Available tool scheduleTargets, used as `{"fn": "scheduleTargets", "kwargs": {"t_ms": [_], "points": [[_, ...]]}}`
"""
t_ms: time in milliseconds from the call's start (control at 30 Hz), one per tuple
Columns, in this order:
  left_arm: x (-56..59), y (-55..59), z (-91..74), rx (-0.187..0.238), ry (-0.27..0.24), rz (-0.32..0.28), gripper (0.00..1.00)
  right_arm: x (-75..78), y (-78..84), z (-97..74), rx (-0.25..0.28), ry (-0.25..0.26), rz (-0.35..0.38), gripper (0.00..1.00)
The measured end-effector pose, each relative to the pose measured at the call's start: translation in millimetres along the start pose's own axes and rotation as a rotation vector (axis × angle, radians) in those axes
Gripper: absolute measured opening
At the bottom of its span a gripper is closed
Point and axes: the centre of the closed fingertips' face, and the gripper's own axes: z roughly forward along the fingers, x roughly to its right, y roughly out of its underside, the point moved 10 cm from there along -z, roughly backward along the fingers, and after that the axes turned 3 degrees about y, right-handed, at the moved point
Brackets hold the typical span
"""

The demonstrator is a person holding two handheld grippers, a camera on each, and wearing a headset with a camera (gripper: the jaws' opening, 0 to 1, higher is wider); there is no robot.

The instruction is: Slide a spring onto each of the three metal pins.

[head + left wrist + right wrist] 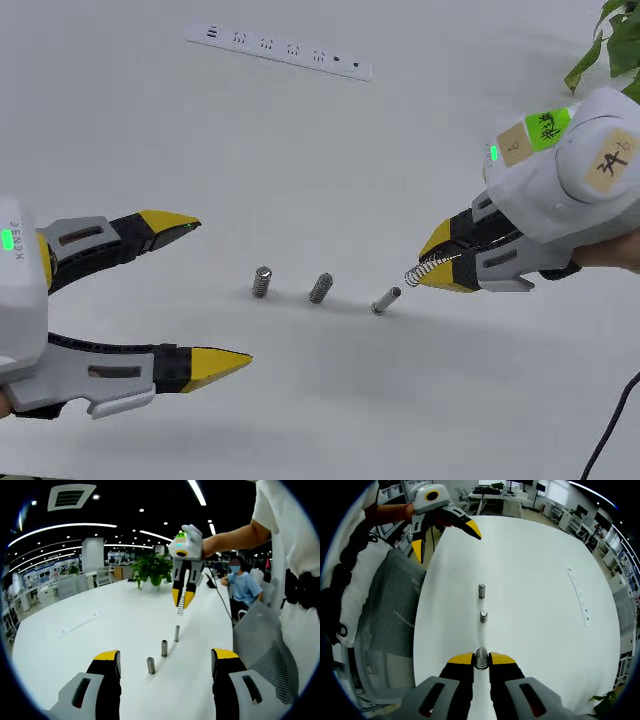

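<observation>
A small coiled steel spring (424, 268) is pinched between the yellow-tipped jaws of the right gripper (481, 658). Its free end juts out near the bare silver metal pin (386, 300) on the white desk (300, 160), not touching it. Left of that pin stand a middle spring-covered pin (320, 288) and an end spring-covered pin (262, 281). Further left, the left gripper (220, 291) hovers with jaws wide apart.

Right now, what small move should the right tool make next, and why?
Probably ease the right tool toward the bare pin until the spring it holds lines up over the pin's top. The middle pin and the left pin already carry springs. This one stands bare, close to the spring's free end.
</observation>
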Motion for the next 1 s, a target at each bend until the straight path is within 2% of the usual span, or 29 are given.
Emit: {"fn": "scheduleTargets", "kwargs": {"t_ms": [200,367,1000], "points": [[0.2,2.1,1.3,0.008,-0.001,-0.019,0.86,3.7,5.3,14.3,-0.014,-0.006,0.014,0.12],[0.9,3.4,2.3,0.015,-0.003,-0.025,0.92,3.7,4.7,19.6,-0.022,-0.014,0.013,0.12],[3.0,6.0,4.6,0.028,0.014,-0.043,0.94,4.9,9.7,34.1,-0.048,-0.031,0.012,0.12]]}}
